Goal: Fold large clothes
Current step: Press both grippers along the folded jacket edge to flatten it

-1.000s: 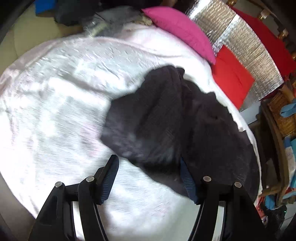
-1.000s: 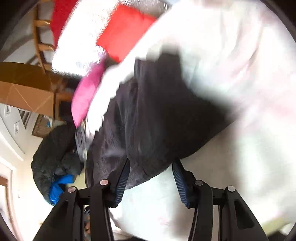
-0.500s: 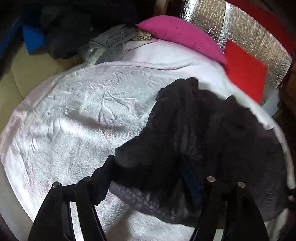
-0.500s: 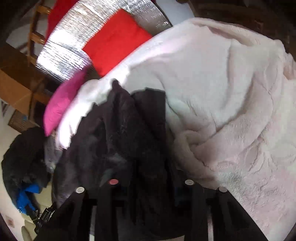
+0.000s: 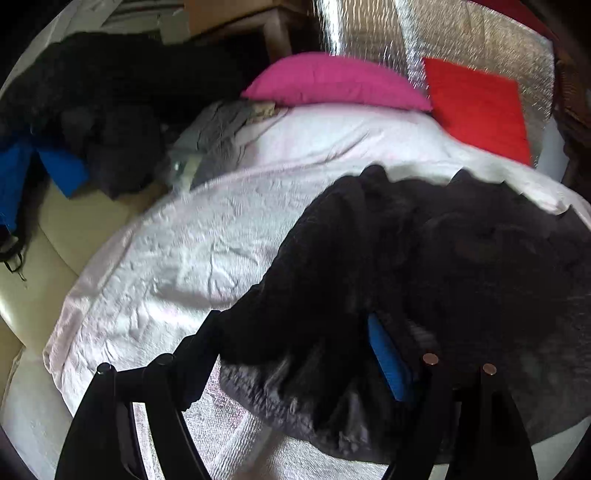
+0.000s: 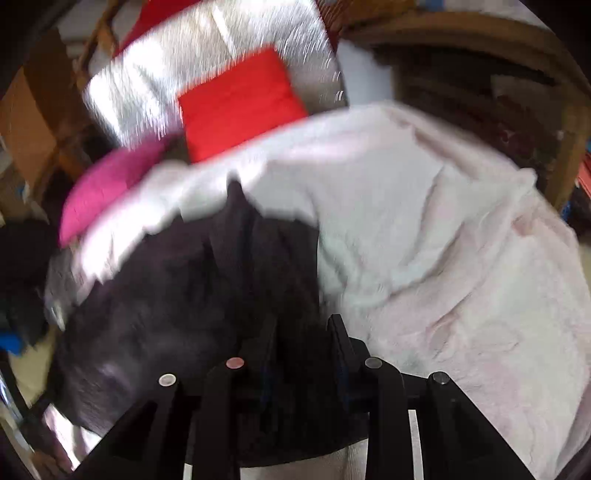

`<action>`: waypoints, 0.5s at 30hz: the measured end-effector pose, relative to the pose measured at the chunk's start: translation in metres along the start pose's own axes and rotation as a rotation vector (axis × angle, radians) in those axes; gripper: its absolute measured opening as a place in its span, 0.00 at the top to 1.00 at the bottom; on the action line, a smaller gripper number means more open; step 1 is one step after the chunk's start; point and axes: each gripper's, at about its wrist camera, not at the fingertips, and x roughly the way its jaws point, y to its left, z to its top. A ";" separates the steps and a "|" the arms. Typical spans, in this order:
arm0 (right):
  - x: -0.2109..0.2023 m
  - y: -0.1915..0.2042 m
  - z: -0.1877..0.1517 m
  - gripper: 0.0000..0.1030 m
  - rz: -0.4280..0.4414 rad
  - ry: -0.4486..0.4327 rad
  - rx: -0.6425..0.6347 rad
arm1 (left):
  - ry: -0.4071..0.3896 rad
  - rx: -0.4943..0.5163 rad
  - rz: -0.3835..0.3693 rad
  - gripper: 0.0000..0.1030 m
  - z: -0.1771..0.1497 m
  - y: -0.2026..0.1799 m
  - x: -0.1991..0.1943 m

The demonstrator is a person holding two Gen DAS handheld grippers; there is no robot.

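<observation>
- The black garment (image 5: 424, 266) lies bunched on a pale pink blanket (image 5: 177, 258), a rumpled dark heap with deep folds and a fuzzy, slightly ribbed surface; its near hem looks thinner and greyish where light comes through
- In the right wrist view the same black garment (image 6: 192, 295) rises to a peak towards the cushions and spreads down to the lower left of the picture; that view is blurred
- The left gripper (image 5: 295, 350) stands with its jaws wide apart, and they have just been opening; a fold of the dark cloth hangs between them, draped over the blue pad of the right-hand finger (image 5: 388, 362), while the left-hand finger lies at the cloth's edge over the blanket; the pads do not press it
- The right gripper (image 6: 303, 339) has its jaws close together with dark cloth packed between them, clamped on the black garment; they have just eased open a little from their tightest
- The blanket (image 6: 443, 258) is creased and covers the whole surface under the cloth
- Beyond the garment a pink cushion (image 5: 332, 81) and a red cushion (image 5: 480, 107) lean against a silver quilted panel (image 5: 369, 33)
- To the far left lie a grey crumpled cloth (image 5: 218, 136) and a pile of dark clothes (image 5: 92, 103) with something blue (image 5: 59, 170) among them
</observation>
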 end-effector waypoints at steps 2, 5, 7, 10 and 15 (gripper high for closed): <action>-0.021 0.000 0.007 0.34 0.027 -0.099 0.028 | -0.033 -0.014 -0.005 0.22 0.002 0.003 -0.011; -0.040 0.013 0.006 0.10 0.102 -0.227 0.028 | -0.091 -0.024 -0.022 0.22 0.005 0.004 -0.025; -0.033 0.029 0.004 0.11 0.101 -0.214 -0.018 | -0.123 -0.016 -0.019 0.22 0.007 0.001 -0.037; -0.016 0.047 -0.001 0.25 0.117 -0.159 -0.050 | -0.151 -0.006 -0.042 0.22 0.006 -0.007 -0.047; 0.016 0.057 -0.001 0.38 0.128 -0.086 -0.053 | -0.149 0.028 -0.089 0.22 0.004 -0.022 -0.049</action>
